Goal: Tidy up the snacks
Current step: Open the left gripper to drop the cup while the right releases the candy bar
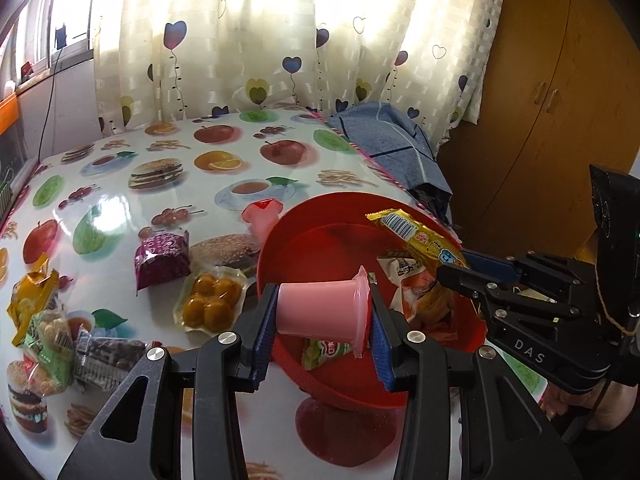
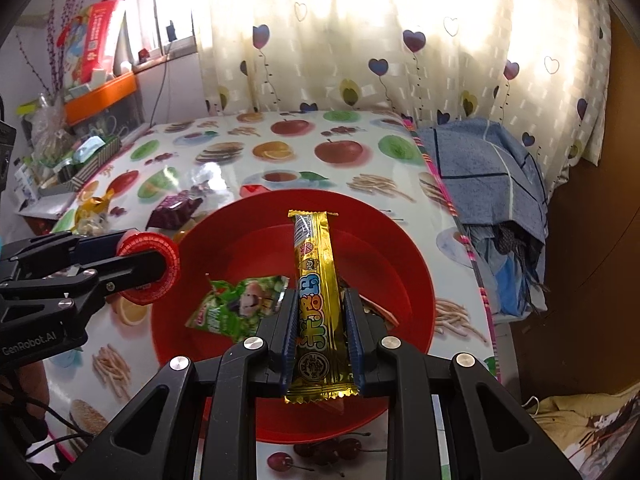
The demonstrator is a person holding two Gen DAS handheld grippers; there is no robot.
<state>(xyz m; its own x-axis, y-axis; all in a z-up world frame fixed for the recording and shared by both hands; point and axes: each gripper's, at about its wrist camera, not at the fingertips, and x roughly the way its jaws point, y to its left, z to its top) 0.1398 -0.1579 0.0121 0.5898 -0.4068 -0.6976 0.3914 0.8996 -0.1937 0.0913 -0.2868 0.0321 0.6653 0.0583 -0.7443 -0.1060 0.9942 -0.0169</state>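
A red bowl (image 1: 304,216) sits on the fruit-print table; it also shows in the right wrist view (image 2: 400,240). My left gripper (image 1: 322,314) is shut on a pink jelly cup (image 1: 320,310), held sideways over the bowl's near-left rim; the cup's red lid shows in the right wrist view (image 2: 150,266). My right gripper (image 2: 320,320) is shut on a long gold snack bar (image 2: 316,300), held above the bowl; the bar also shows in the left wrist view (image 1: 416,236). A green snack pack (image 2: 236,306) and other packets (image 1: 416,288) lie inside the bowl.
Loose snacks lie on the table left of the bowl: a purple packet (image 1: 162,258), a pack of yellow balls (image 1: 210,300), another pink jelly cup (image 1: 262,216), and several packets (image 1: 60,332) at the left edge. A blue cloth (image 2: 488,184) hangs off the table's right edge.
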